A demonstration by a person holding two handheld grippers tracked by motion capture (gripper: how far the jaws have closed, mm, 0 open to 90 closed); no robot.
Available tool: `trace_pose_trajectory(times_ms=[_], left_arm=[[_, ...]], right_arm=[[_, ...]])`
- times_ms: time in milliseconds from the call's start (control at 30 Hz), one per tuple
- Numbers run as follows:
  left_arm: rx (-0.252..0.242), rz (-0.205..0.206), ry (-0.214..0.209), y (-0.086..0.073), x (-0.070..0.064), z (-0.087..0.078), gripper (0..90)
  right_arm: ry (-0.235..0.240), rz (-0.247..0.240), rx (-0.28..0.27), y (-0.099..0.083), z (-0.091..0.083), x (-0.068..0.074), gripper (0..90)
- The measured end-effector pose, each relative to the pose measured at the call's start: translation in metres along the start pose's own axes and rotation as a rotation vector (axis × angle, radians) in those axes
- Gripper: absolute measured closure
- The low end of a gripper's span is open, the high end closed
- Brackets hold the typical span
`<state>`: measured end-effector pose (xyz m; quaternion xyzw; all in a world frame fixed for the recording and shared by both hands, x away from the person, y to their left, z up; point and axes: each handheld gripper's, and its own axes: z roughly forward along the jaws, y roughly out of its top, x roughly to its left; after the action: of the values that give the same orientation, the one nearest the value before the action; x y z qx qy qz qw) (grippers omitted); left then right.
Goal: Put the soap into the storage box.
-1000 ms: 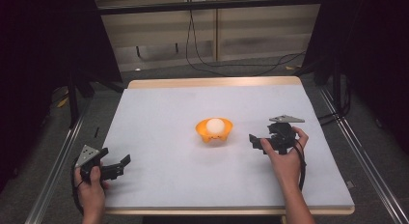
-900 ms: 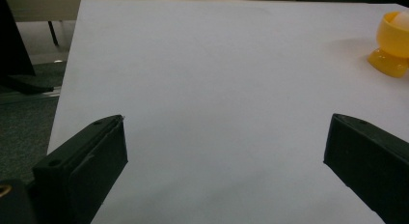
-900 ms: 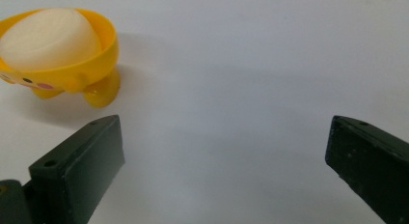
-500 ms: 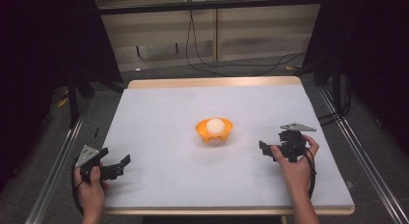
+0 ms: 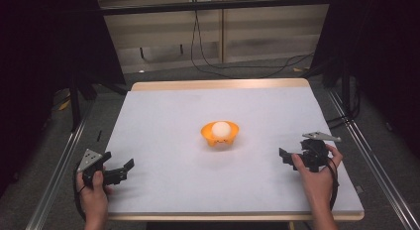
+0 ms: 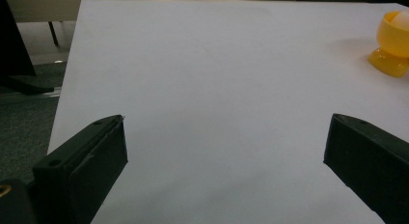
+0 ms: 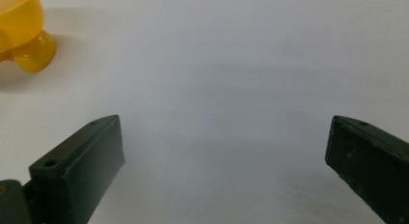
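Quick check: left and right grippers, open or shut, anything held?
Left gripper: open, jaws wide apart, holding nothing.
Right gripper: open, jaws wide apart, holding nothing.

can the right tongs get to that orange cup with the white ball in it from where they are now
Probably yes. The right tongs are open and hold nothing, and bare white table lies between them and the orange cup. Nothing stands in that stretch. The white ball sits in the cup, so a side approach looks free.

1 orange cup (image 5: 219, 136), 1 white ball (image 5: 221, 129) in it, 1 table (image 5: 163, 116) — 2 grippers, left gripper (image 5: 120, 171), right gripper (image 5: 288, 156)
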<state>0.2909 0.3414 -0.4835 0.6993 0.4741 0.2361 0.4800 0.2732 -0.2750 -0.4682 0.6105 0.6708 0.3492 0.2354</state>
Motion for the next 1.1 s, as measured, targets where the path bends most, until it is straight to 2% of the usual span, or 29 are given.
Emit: trace_pose_trajectory(times_ms=[267,467,1100], left_arm=[[0.000,0.001,0.000,0.000,0.000,0.000,1.4],[0.000,0.000,0.001,0.000,0.000,0.000,1.3],[-0.003,-0.004,0.002,0.000,0.000,0.000,1.4]], right_arm=[[-0.007,0.021,-0.004,-0.010,-0.007,-0.014,0.0],[-0.032,0.031,-0.002,-0.017,-0.014,-0.026,0.0],[-0.083,0.084,-0.021,-0.038,-0.046,-0.069,0.0]])
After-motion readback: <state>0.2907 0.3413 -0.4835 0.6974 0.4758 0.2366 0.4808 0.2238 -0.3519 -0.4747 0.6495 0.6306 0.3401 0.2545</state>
